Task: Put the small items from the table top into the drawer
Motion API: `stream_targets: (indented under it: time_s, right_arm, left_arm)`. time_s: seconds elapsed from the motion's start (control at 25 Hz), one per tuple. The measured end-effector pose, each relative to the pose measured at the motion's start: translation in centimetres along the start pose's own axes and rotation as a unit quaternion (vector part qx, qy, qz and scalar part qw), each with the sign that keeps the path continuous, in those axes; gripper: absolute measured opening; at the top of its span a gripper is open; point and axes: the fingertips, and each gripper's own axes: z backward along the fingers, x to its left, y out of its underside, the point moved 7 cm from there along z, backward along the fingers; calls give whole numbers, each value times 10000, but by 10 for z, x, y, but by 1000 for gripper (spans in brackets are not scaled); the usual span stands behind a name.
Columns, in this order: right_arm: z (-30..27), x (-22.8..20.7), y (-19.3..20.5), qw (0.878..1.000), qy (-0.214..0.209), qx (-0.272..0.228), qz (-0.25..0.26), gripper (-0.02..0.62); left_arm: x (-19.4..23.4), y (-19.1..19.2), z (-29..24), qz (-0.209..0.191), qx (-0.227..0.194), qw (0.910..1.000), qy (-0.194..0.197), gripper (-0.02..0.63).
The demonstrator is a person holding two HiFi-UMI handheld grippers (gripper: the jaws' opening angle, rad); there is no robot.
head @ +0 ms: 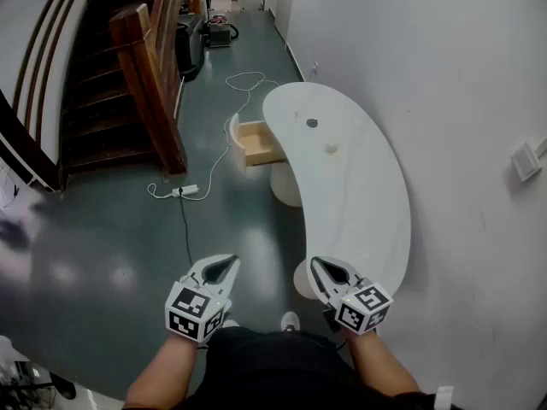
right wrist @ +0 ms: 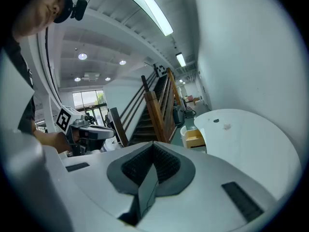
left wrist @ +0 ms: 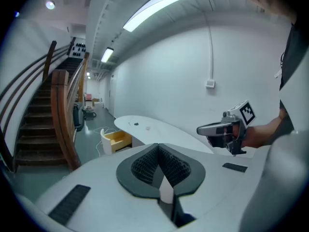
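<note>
Now, left gripper (head: 229, 261): closed, empty.
Right gripper (head: 314, 263): closed, empty.
Table (head: 367, 212): dark item (head: 312, 123), pale item (head: 332, 149) on top.
Drawer (head: 259, 143): open, at table's left.

Wooden staircase (head: 111, 75) off left, white power strip (head: 185, 191) on the grey floor (head: 102, 246), its cable (head: 244, 81) looping away; possibly a switch plate (head: 524, 161) on the wall.

No word, number or brand name can be read anywhere in these views. The only printed marks are black-and-white square patterns, which are codes and not letters: one set on the cube (head: 190, 308) of the left gripper (head: 227, 264), another on the cube (head: 366, 306) of the right gripper (head: 317, 266). A small panel (left wrist: 77, 48) at the head of the stairs (left wrist: 36, 129) bears similar dark squares, too small to make out.
</note>
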Motion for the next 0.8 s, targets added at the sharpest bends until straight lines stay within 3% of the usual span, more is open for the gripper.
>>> stream_targets:
  time_s: [0.48, 0.8]
  right_arm:
    - [-2, 7, 3, 10000, -25, 10, 61, -2]
    - [-19, 41, 7, 9989, -384, 72, 246, -2]
  left_arm:
    - [0, 1, 2, -13, 17, 10000, 76, 14]
    - [9, 12, 3, 178, 217, 9992, 267, 14]
